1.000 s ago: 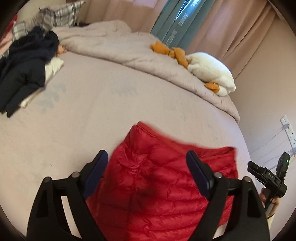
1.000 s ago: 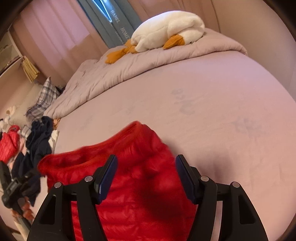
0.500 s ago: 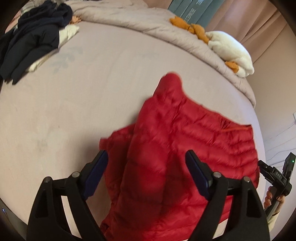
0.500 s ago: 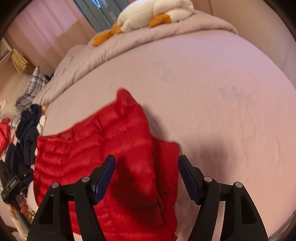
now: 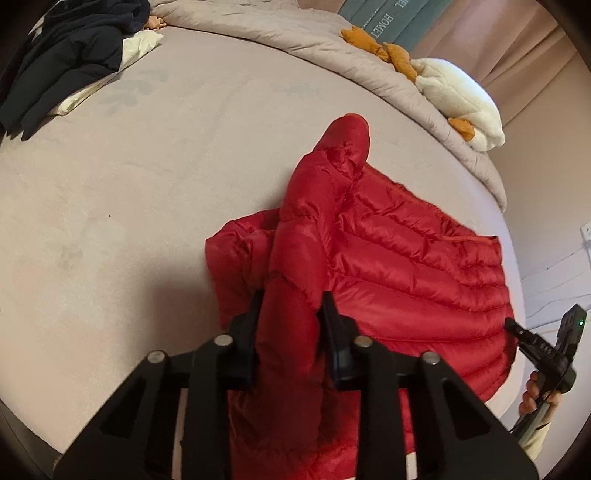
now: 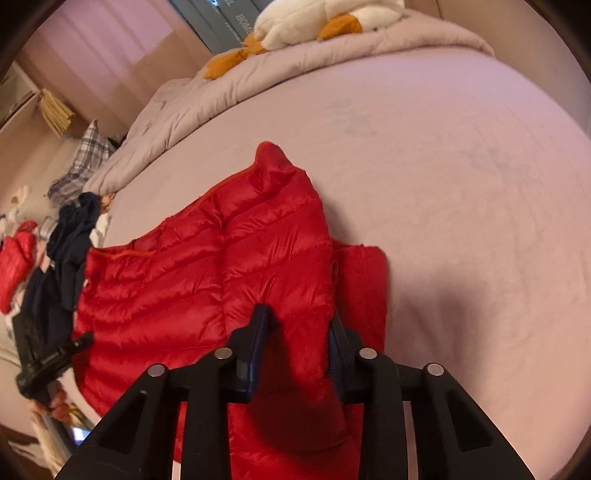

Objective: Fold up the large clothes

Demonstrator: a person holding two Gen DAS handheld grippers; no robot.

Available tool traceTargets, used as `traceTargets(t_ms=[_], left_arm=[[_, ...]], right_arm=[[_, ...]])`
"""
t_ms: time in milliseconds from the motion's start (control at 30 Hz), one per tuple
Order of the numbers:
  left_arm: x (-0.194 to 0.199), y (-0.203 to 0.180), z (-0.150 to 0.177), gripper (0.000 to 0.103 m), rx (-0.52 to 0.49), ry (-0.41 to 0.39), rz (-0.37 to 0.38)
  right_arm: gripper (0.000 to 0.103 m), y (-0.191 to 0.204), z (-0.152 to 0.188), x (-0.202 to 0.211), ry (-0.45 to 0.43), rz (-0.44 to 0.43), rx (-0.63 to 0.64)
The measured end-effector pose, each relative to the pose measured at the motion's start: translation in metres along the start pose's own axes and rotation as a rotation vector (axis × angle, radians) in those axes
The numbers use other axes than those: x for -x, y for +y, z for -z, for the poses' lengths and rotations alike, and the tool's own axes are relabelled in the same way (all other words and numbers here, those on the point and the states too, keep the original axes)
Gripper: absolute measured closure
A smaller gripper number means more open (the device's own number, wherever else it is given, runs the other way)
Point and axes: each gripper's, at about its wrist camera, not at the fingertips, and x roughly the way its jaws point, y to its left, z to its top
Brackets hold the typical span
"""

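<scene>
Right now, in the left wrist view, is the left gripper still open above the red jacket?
No: the left gripper has just been closing, and its pads now pinch a raised fold of the red jacket.

1 red down jacket [image 5: 406, 266], 2 grippers, 1 plush goose [image 5: 458, 99], 1 plaid pillow [image 6: 83, 162].

Jacket [image 5: 406, 266] lies on the bed [image 5: 147, 184], duvet [image 5: 295, 33] behind it
</scene>
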Motion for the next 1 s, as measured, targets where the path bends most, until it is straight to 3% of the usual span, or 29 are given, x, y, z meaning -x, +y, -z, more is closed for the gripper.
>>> traceTargets(t_ms=[133,233,667,1000], left_arm=[[0.014,0.001,0.002,0.083,0.004,-0.016,0.026],[0.019,-0.003,0.006,0.084,-0.015,-0.027,0.014],[-0.001,0.004,0.007,0.077,-0.022,0.005,-0.039],[0.013,0.007,0.009,0.068,-0.005,-0.009,-0.025]], right_arm=[[0.094,0.001,0.001,0.015,-0.046,-0.003,0.012],[0.096,0.000,0.002,0.023,-0.069,-0.014,0.015],[0.096,-0.006,0.005,0.005,-0.037,0.035,-0.011],[0.096,-0.002,0.008,0.012,-0.039,0.059,-0.010]])
